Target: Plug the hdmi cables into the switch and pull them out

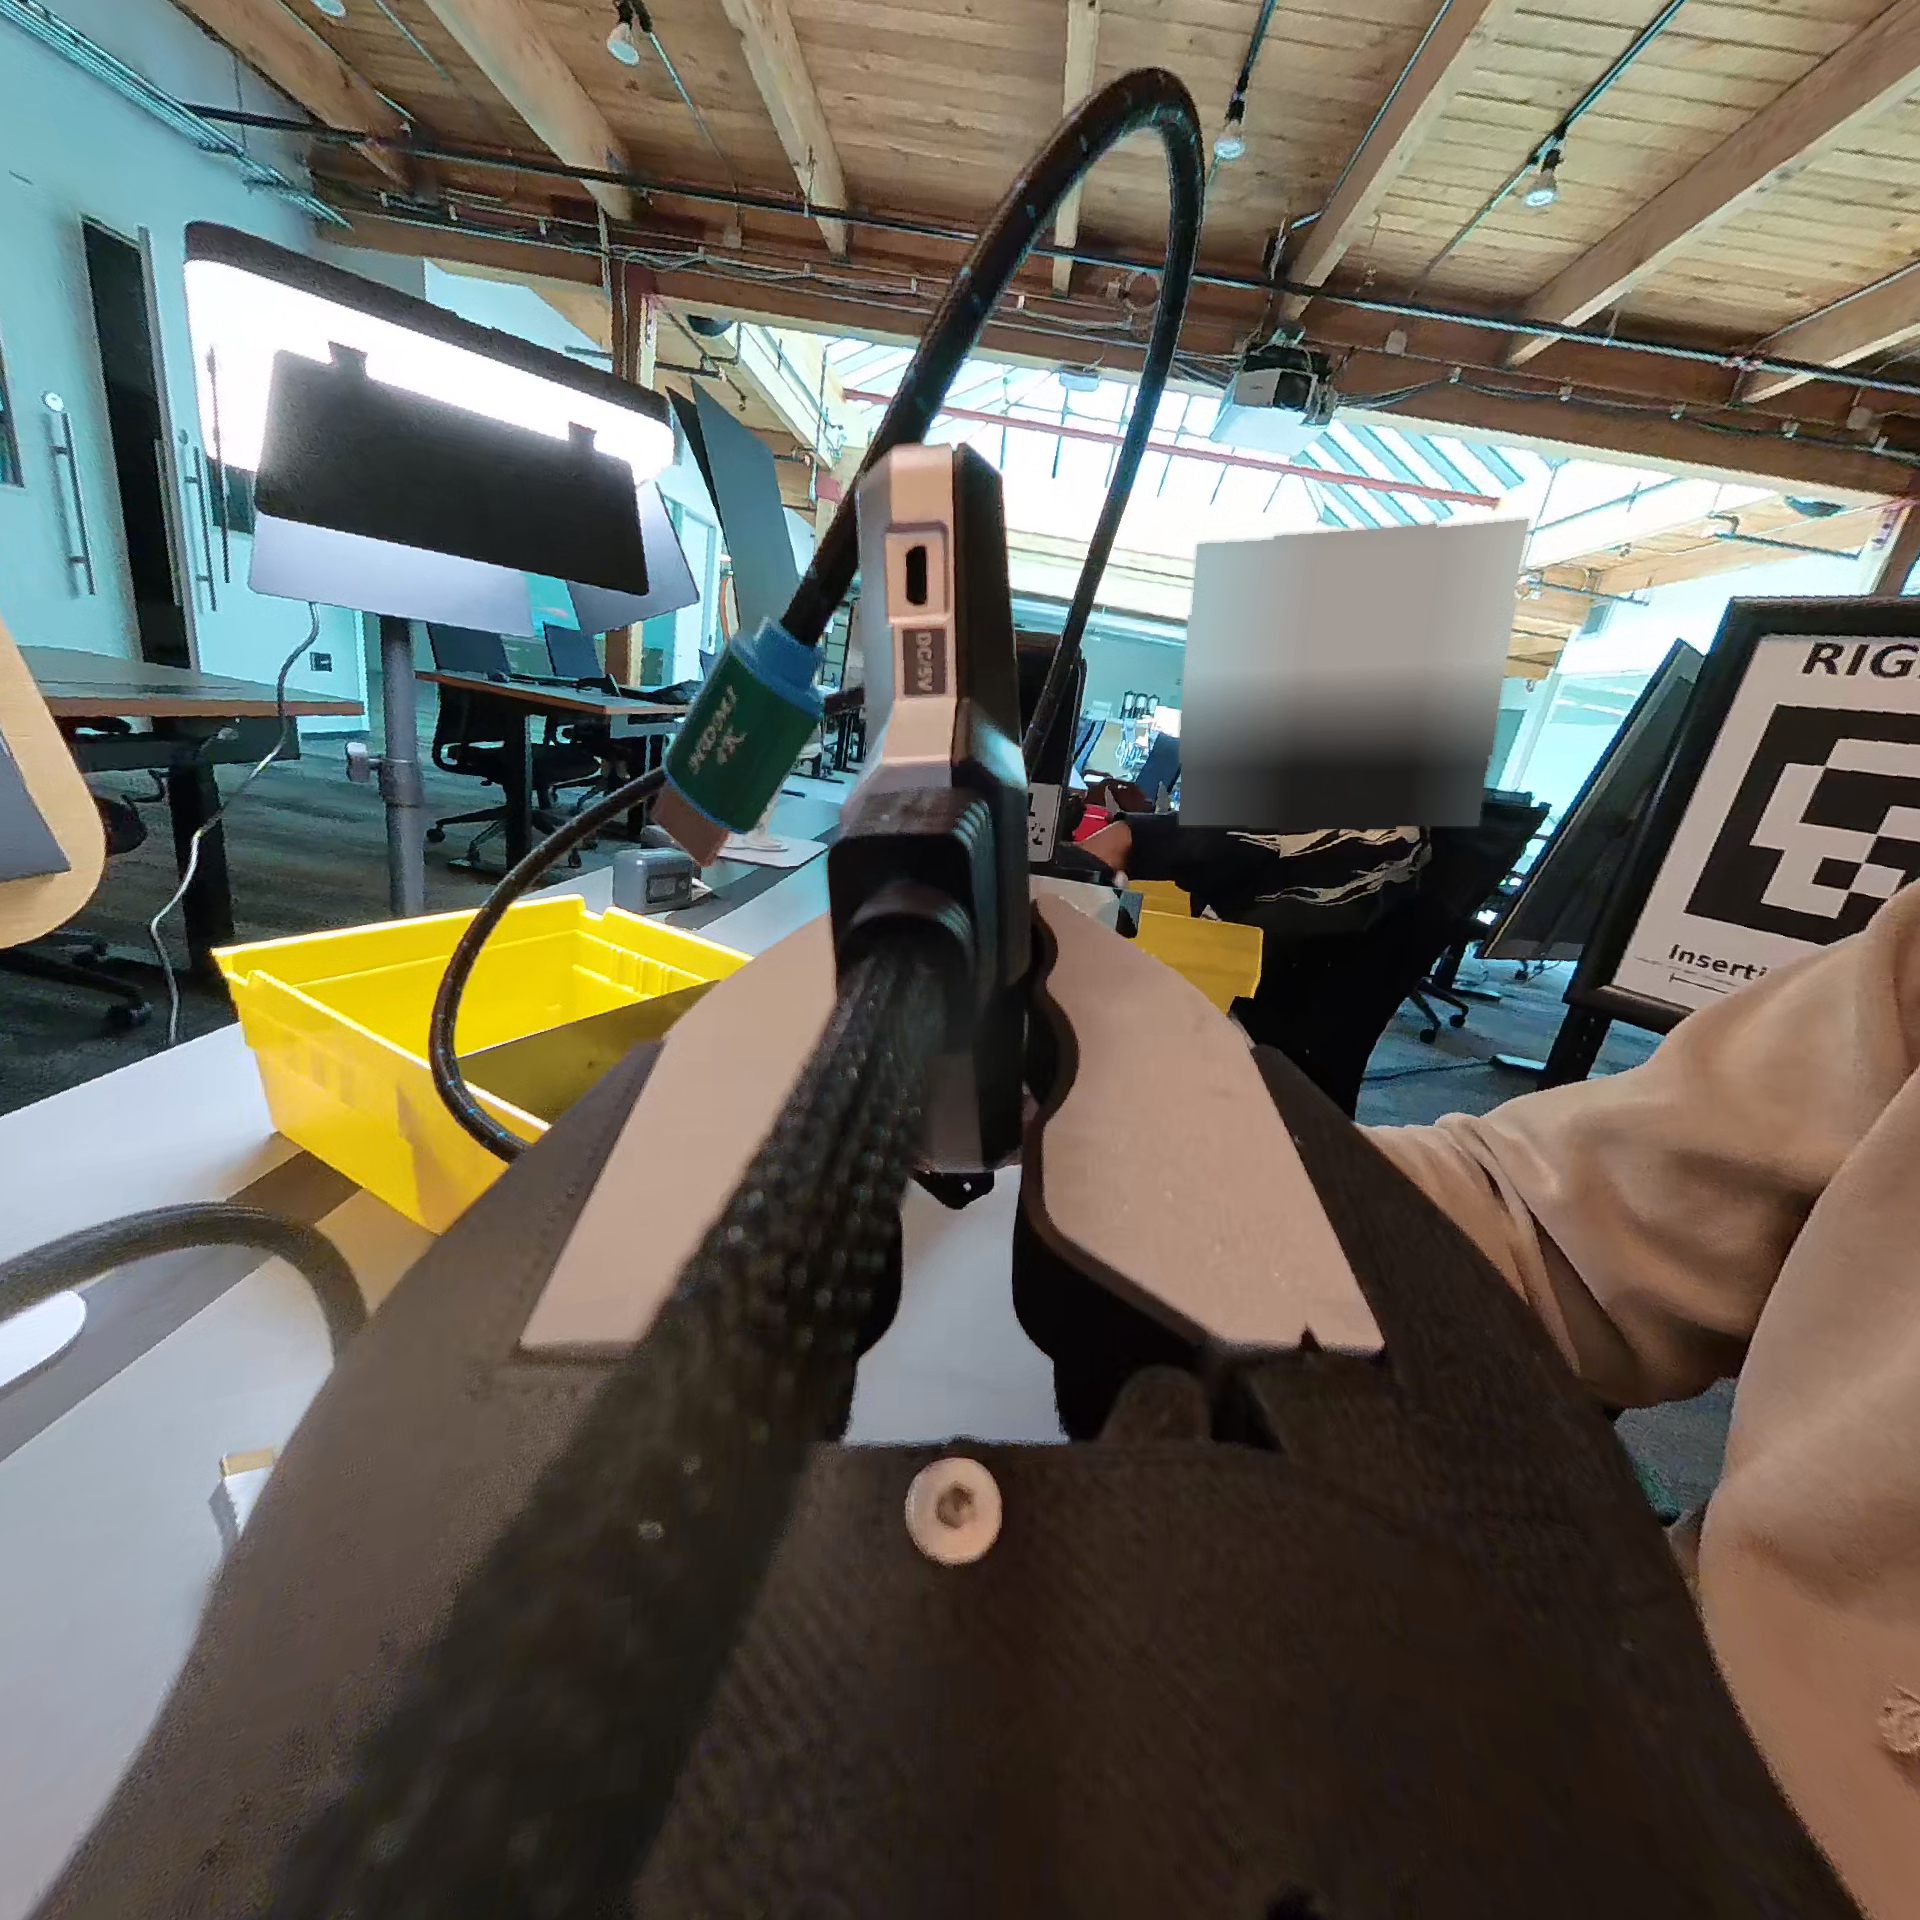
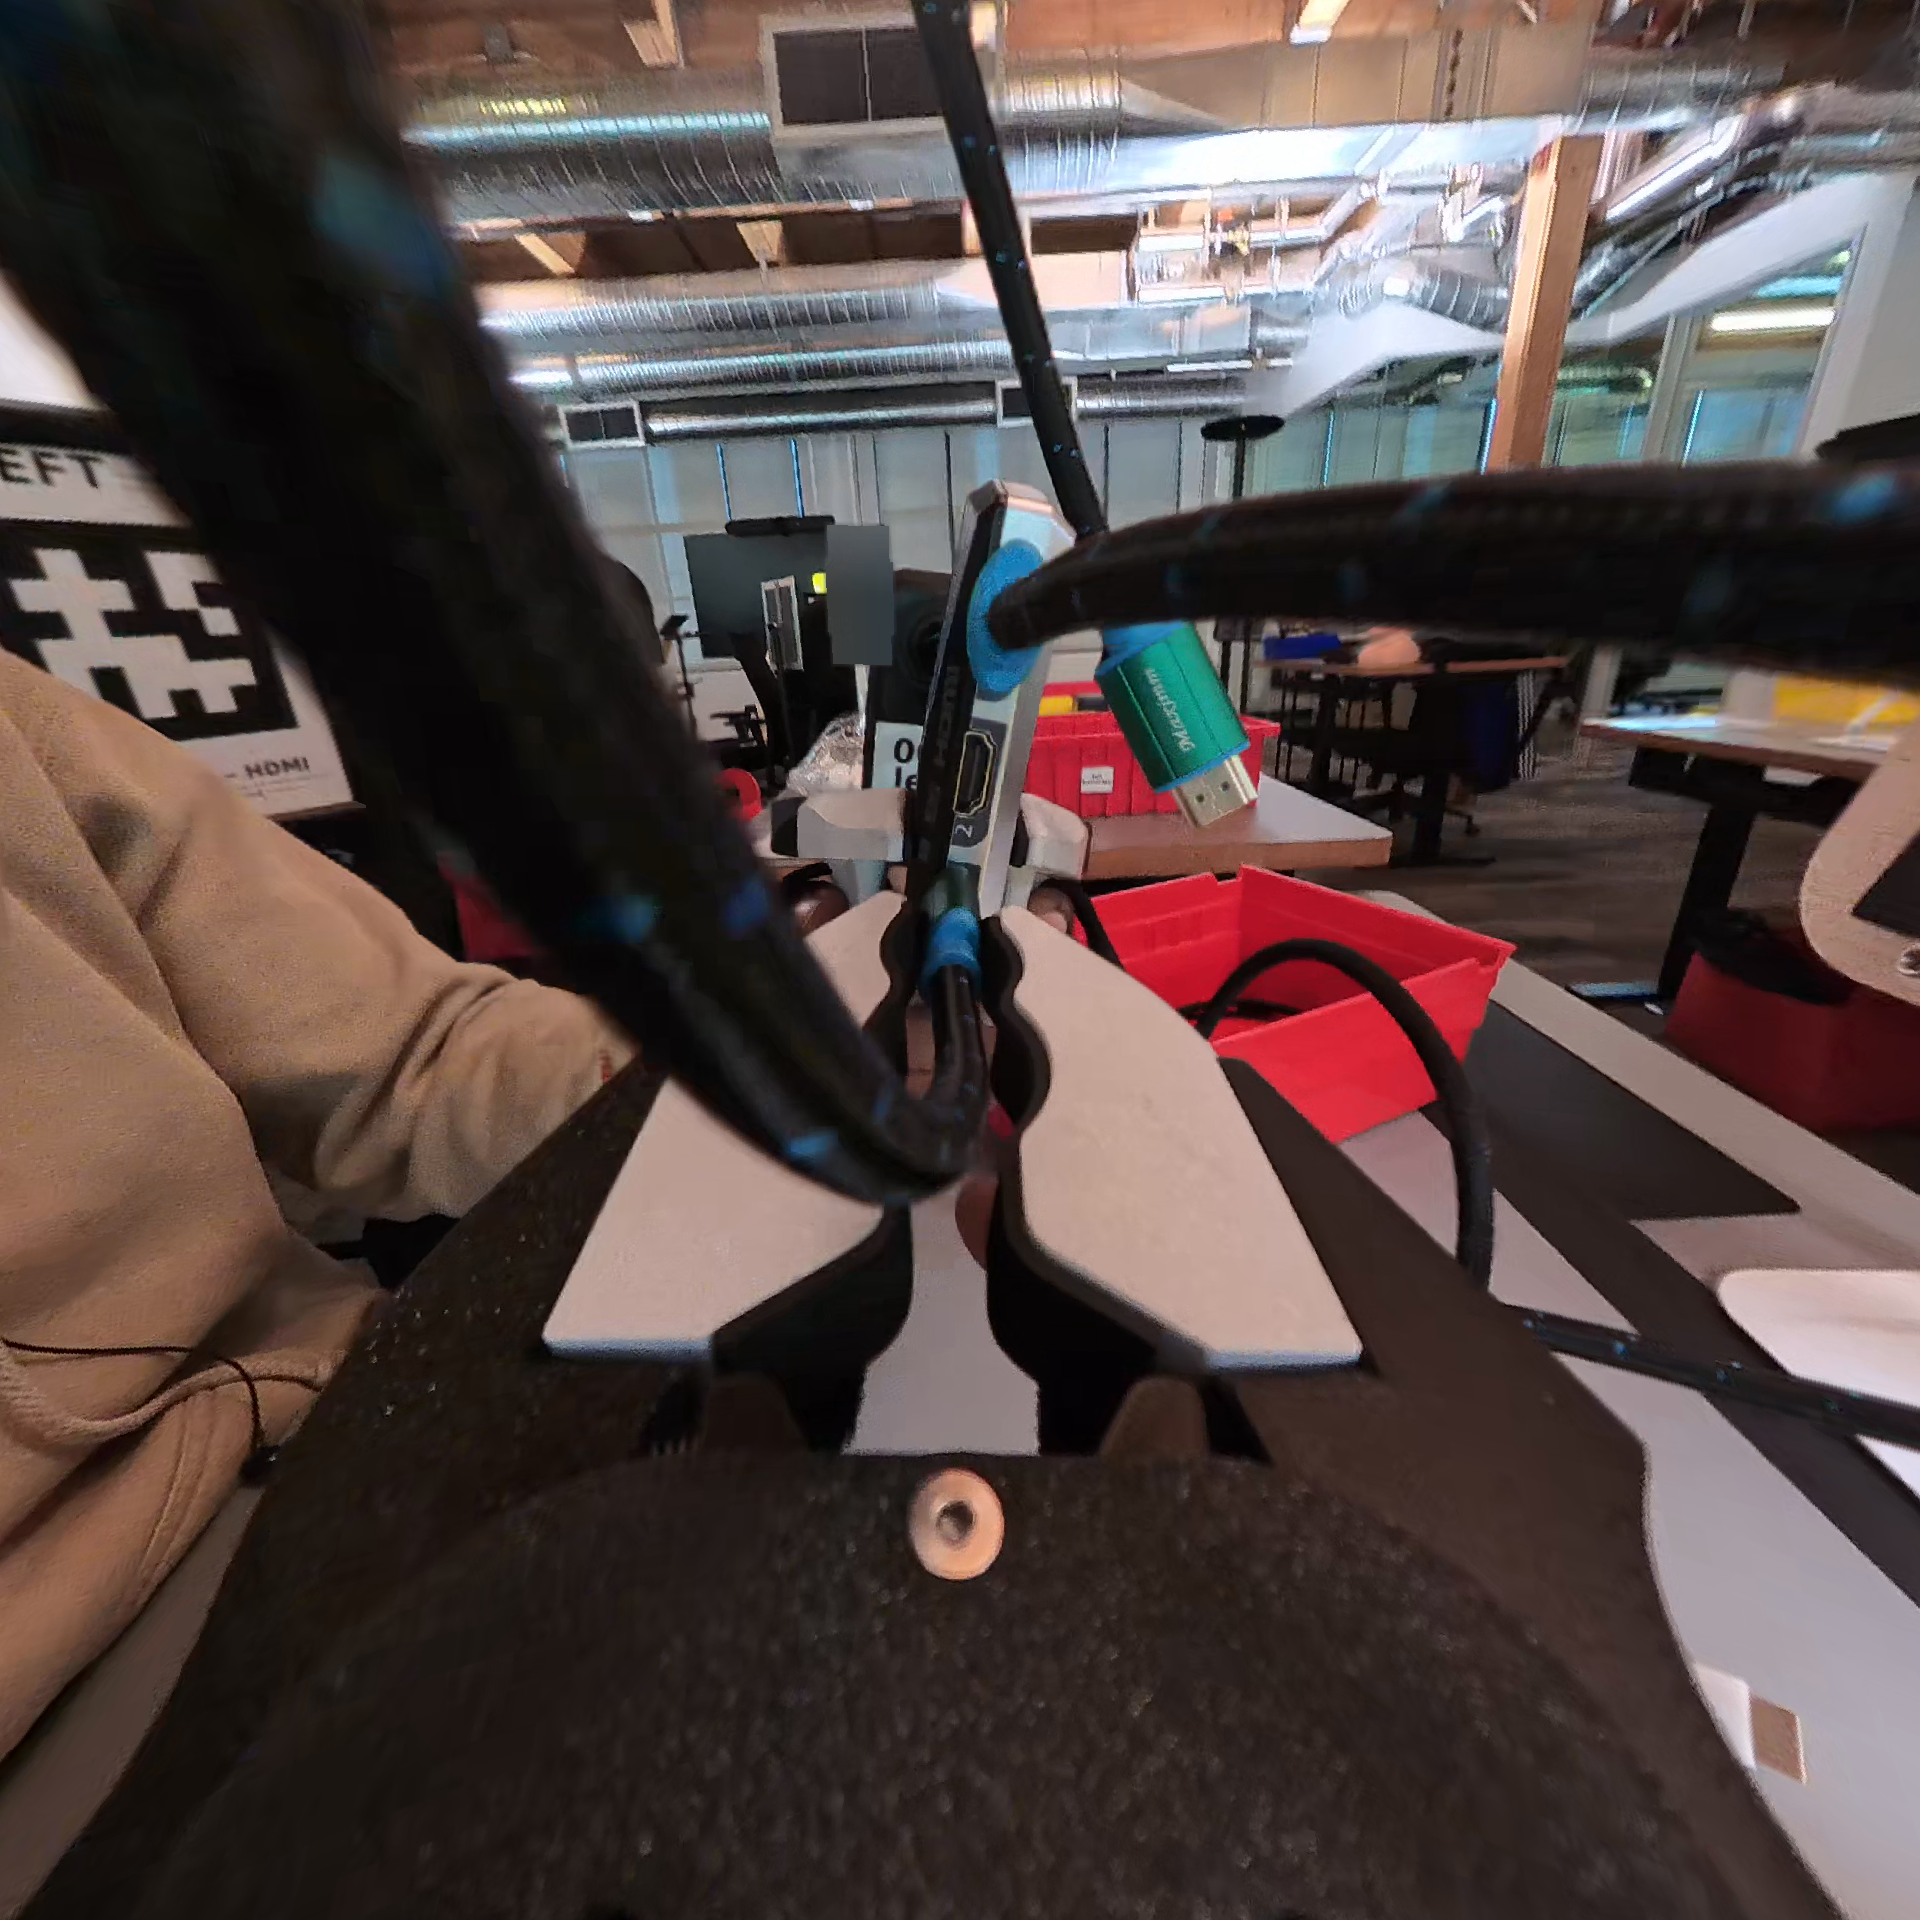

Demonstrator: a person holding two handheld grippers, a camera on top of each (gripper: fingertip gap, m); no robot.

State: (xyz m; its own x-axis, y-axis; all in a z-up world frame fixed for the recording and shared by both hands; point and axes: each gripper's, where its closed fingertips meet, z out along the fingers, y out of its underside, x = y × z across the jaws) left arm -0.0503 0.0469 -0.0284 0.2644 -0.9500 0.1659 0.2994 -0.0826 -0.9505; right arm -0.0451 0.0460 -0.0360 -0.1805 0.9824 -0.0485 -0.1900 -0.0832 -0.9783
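In the left wrist view, my left gripper (image 1: 961, 997) is shut on the silver and black switch (image 1: 935, 644) and holds it upright above the table. A thick braided cable (image 1: 831, 1174) with a black plug (image 1: 914, 862) is plugged into the switch's near end. A loose green HDMI plug (image 1: 738, 748) hangs just left of the switch. In the right wrist view, my right gripper (image 2: 951, 940) is shut on a blue-collared HDMI plug (image 2: 951, 935) at the lower end of the switch (image 2: 987, 727). Another blue-collared plug (image 2: 1003, 613) sits in the upper port. The middle port (image 2: 977, 774) is open. The loose green plug (image 2: 1179, 717) hangs right of the switch.
A yellow bin (image 1: 343, 1018) stands on the white table (image 1: 94, 1143) to the left. A red bin (image 2: 1351, 1018) holding a black cable stands to the right. A person's beige sleeve (image 1: 1662, 1195) is close by. Marker boards (image 1: 1787, 810) stand behind. My two grippers' fingertips are within a few centimetres of each other.
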